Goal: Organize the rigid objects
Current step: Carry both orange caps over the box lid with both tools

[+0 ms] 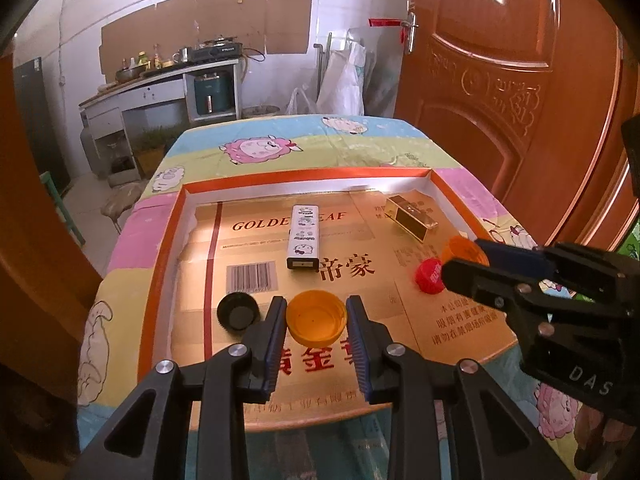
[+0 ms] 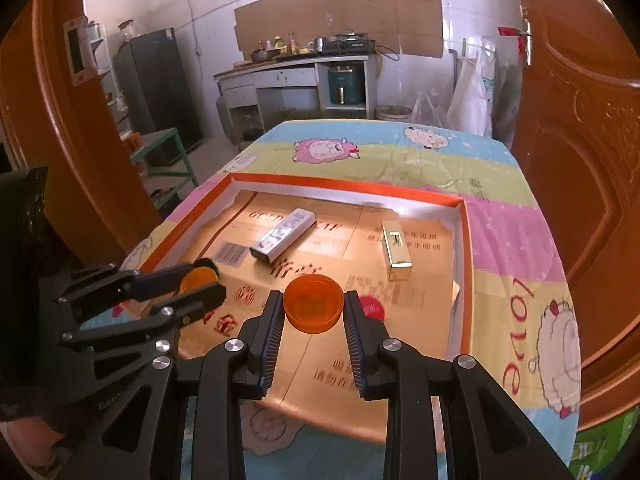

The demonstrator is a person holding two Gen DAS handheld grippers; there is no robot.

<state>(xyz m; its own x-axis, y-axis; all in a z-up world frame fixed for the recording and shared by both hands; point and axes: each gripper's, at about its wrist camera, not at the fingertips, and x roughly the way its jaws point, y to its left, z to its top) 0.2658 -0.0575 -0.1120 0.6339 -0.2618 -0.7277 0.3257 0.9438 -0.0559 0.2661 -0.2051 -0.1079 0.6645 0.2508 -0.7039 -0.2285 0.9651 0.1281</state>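
My left gripper [image 1: 316, 304] is shut on a yellow-orange bottle cap [image 1: 316, 318], open side up, just above the gold cardboard floor of an orange-rimmed tray [image 1: 162, 248]. A black cap [image 1: 238, 312] lies right beside its left finger. My right gripper [image 2: 314, 298] is shut on a translucent orange cap [image 2: 314, 308]. In the left wrist view the right gripper [image 1: 464, 258] and its orange cap [image 1: 460, 248] hover over a red cap [image 1: 428, 278]. From the right wrist view, the left gripper [image 2: 214, 278] with its yellow cap [image 2: 198, 278] is at the left.
A white patterned box [image 1: 303, 236] and a gold box [image 1: 412, 216] lie farther back in the tray. The tray sits on a table with a sheep-print cloth [image 1: 256, 148]. A brown door [image 1: 520, 100] stands close on the right, and a green stool [image 2: 160, 148] to the left.
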